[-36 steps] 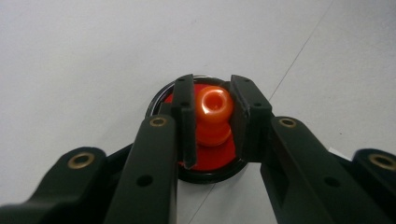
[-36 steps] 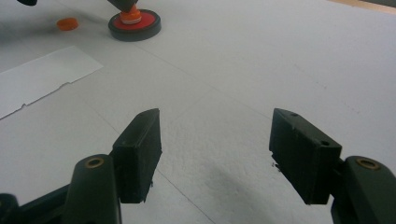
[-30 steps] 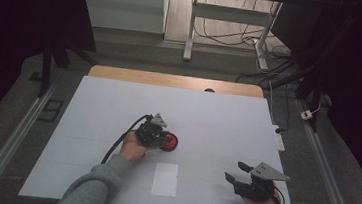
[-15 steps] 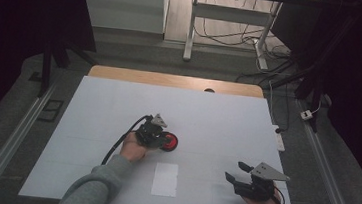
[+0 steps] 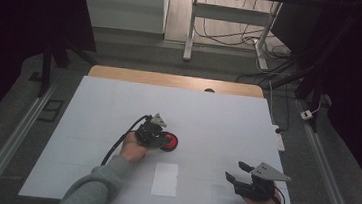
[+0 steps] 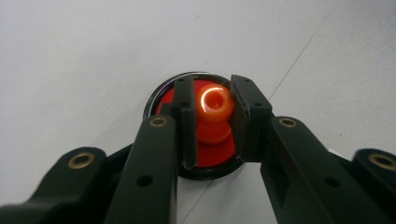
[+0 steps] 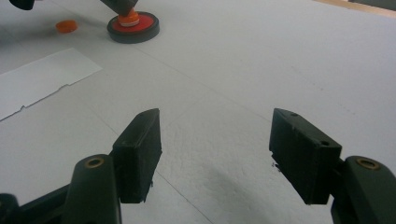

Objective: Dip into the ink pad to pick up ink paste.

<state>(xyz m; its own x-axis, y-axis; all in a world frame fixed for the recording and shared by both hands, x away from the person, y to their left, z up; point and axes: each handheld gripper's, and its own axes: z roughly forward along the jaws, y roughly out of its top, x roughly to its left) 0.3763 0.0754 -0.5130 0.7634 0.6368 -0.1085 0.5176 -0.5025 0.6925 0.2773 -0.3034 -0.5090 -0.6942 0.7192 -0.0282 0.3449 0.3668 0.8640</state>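
Note:
A round red ink pad [image 5: 170, 142] in a black case lies near the middle of the white table top [image 5: 218, 115]. An orange knob-shaped stamp [image 6: 212, 112] stands upright on the pad [image 6: 161, 100]. My left gripper [image 5: 162, 139] is shut on that stamp, its jaws pressing the knob from both sides [image 6: 213, 100]. My right gripper [image 5: 233, 170] rests near the table's front right corner, open with nothing between its jaws [image 7: 217, 135]. From there the pad [image 7: 144, 27] and stamp [image 7: 127, 18] appear far off at the upper left.
A white paper slip [image 5: 165, 179] lies flat just in front of the pad, also seen as paper [image 7: 42, 79]. A small orange cap [image 7: 67, 25] sits on the table beside the pad. A white power strip [image 5: 277, 140] lies at the table's right edge.

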